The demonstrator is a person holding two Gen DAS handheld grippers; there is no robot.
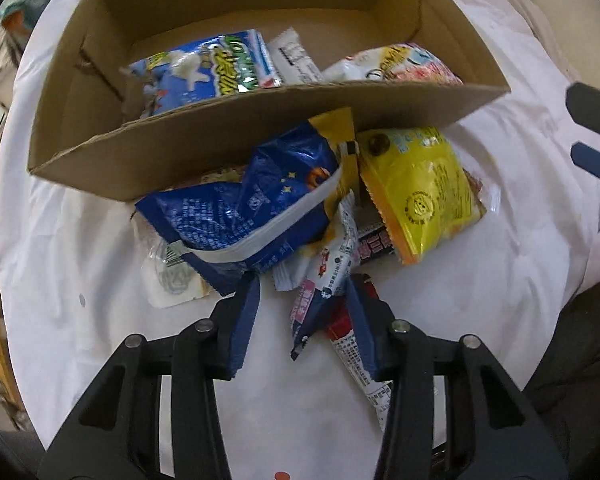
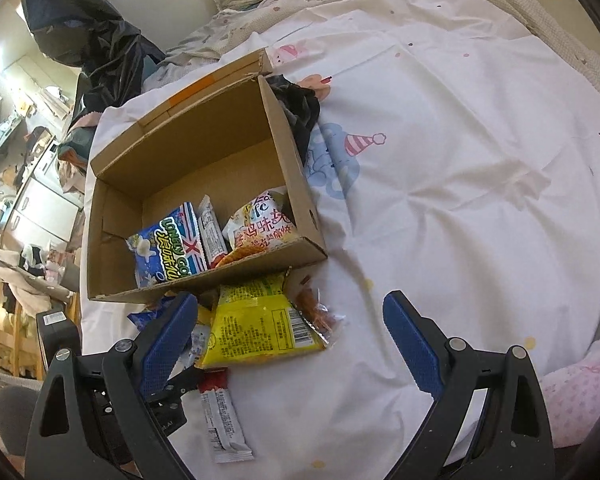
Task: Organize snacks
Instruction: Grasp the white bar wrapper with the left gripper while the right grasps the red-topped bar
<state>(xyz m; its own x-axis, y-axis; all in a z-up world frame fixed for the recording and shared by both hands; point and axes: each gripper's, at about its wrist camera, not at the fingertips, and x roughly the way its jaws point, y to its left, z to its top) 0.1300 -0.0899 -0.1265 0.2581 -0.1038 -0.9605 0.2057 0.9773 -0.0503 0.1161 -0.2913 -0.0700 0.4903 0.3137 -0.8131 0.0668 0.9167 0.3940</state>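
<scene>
On the white bed cover [image 1: 80, 240], seen from the left wrist, a heap of snack packs lies just in front of the cardboard box [image 1: 188, 148]. The left gripper [image 1: 304, 280] points down at the heap. Its jaws are partly closed around a small white and pink packet [image 1: 320, 280], and I cannot tell if they squeeze it. A big blue bag [image 1: 244, 208] and a yellow bag [image 1: 420, 192] lie close by. A blue and white pack [image 1: 204, 68] sits inside the box.

From the right wrist, the right gripper [image 2: 292, 320] hangs wide open, holding nothing, above the yellow bag [image 2: 256, 328]. A long red and white stick pack [image 2: 220, 416] lies below it.
</scene>
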